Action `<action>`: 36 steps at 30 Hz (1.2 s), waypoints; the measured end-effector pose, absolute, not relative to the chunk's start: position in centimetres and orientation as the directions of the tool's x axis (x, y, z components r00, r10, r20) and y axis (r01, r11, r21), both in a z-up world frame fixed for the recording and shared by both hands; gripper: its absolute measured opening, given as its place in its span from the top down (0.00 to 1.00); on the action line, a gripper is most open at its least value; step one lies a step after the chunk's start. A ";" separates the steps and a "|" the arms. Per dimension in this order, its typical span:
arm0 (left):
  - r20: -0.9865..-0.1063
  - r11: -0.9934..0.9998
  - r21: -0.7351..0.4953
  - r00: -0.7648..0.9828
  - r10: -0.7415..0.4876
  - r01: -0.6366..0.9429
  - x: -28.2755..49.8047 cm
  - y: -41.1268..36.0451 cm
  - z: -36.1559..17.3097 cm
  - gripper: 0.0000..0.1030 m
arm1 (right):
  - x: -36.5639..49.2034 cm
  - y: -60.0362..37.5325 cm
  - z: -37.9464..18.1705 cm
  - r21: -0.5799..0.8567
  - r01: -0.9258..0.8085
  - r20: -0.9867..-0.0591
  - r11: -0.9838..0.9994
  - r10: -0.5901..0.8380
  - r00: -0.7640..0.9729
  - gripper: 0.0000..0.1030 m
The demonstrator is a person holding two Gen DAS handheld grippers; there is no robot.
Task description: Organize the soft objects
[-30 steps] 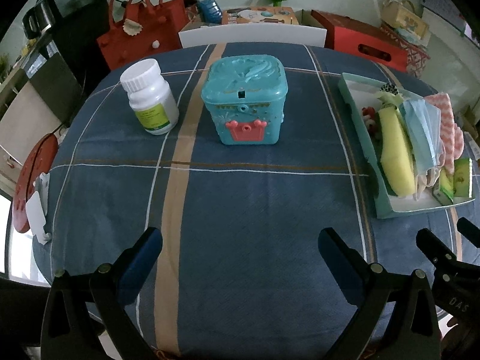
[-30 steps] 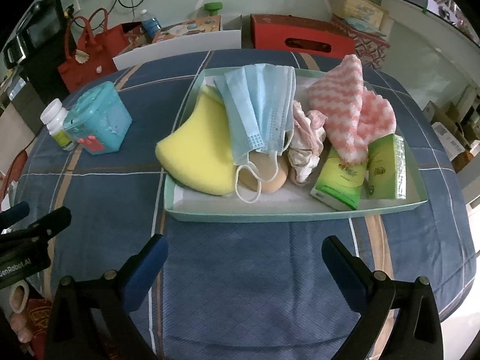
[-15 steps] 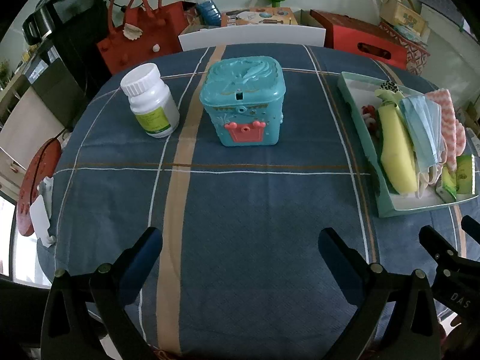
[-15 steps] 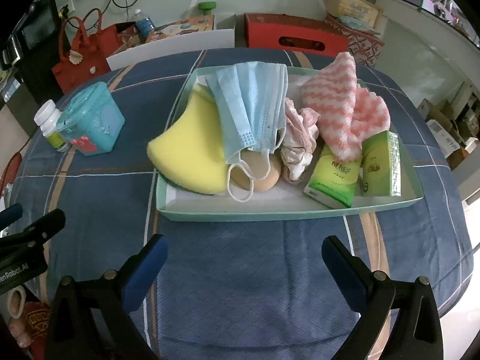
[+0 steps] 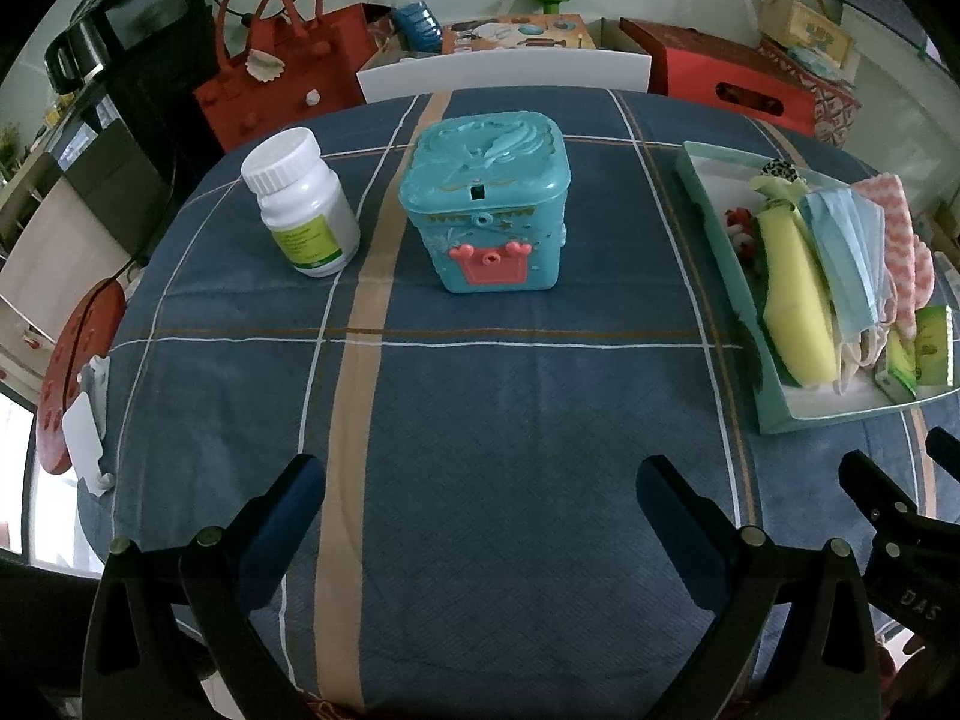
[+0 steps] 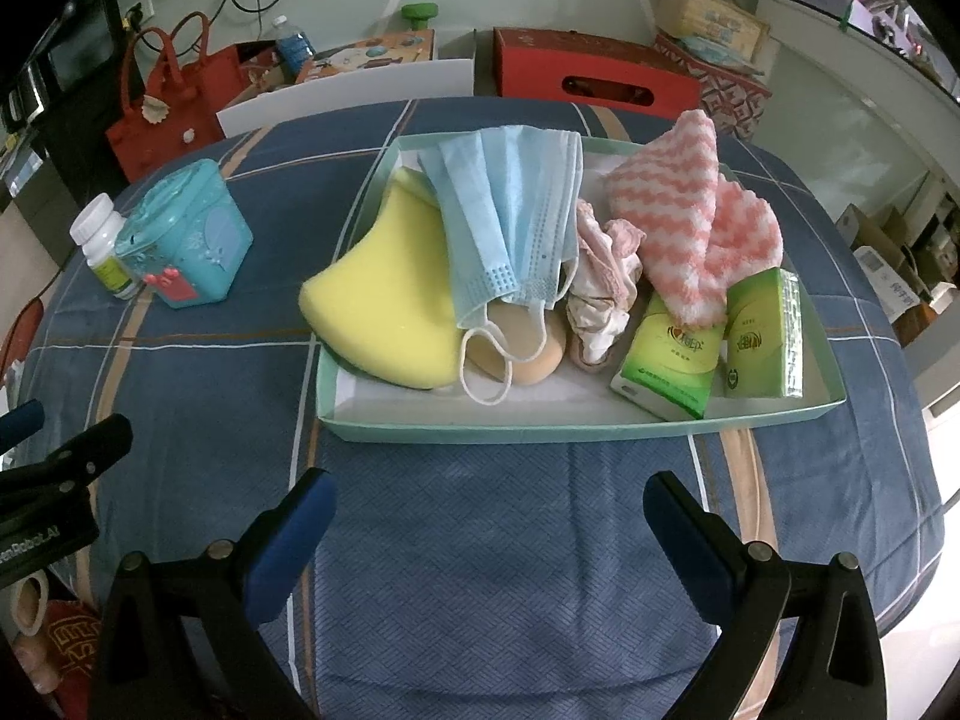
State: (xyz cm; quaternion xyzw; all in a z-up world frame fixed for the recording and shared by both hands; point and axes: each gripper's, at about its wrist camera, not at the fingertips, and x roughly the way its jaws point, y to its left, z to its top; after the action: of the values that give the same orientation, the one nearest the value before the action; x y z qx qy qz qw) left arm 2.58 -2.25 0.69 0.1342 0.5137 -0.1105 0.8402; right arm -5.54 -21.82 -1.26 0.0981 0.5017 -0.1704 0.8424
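Dim, even indoor light; sharp centre, fisheye-bent edges with dark corners.

This looks like a lived-in home: a round bench under a blue plaid cloth point(image 5: 510, 420), a white chair back point(image 5: 504, 75) behind it, a red felt handbag point(image 5: 282, 69), red storage boxes point(image 6: 594, 84), a woven basket point(image 6: 708, 21) and a dark appliance point(image 5: 120, 36) crowding the walls.

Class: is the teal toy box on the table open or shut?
Shut: the teal toy box has its lid seated flush all round.
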 end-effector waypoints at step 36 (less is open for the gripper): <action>-0.887 0.938 0.138 0.462 -0.025 0.317 2.4 -2.2 0.7 0.00 | -5.5 -21.7 -1.3 -0.004 0.384 -0.880 0.923 -0.185 0.437 0.00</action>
State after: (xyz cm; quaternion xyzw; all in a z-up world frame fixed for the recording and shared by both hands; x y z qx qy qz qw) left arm 2.40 -2.18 0.70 0.1433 0.5088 -0.1013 0.8428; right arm -5.51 -21.68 -1.32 0.0988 0.5032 -0.1689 0.8417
